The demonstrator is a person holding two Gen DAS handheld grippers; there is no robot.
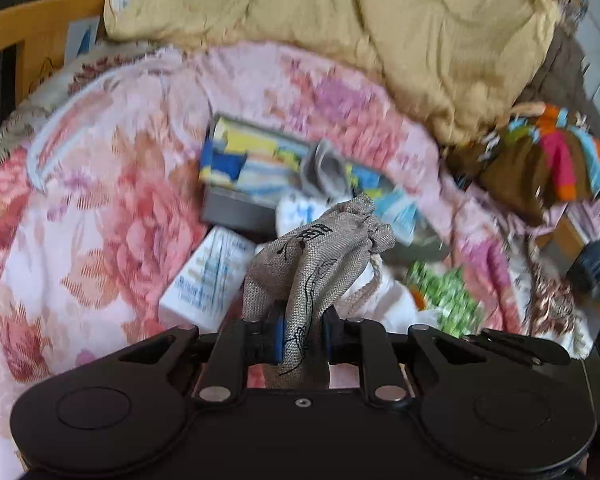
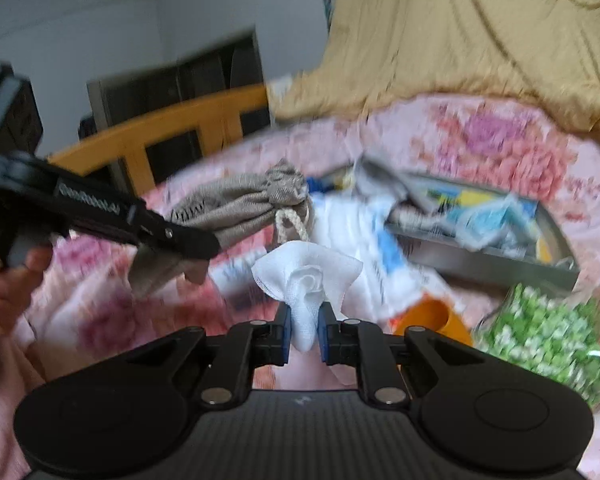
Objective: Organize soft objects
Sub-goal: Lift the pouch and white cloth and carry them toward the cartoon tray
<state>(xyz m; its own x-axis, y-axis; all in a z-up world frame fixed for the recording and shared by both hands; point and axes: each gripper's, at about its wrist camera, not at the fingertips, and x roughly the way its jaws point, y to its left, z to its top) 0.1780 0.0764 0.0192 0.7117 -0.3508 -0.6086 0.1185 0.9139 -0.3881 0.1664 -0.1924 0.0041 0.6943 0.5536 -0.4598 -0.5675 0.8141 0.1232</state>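
left gripper (image 1: 300, 334) pinching grey drawstring pouch (image 1: 320, 256) | right gripper (image 2: 303, 330) pinching white cloth (image 2: 306, 280) | grey tray (image 2: 480, 256) ahead of both, on floral bedspread (image 1: 100, 220)

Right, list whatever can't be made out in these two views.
- Print on the grey drawstring pouch: left wrist view, creased and partly pinched in the left tool.
- Tray contents: both views, motion blur.
- Lower end of the white cloth: right wrist view, hidden behind the right tool.
- Green patterned item: blurred.
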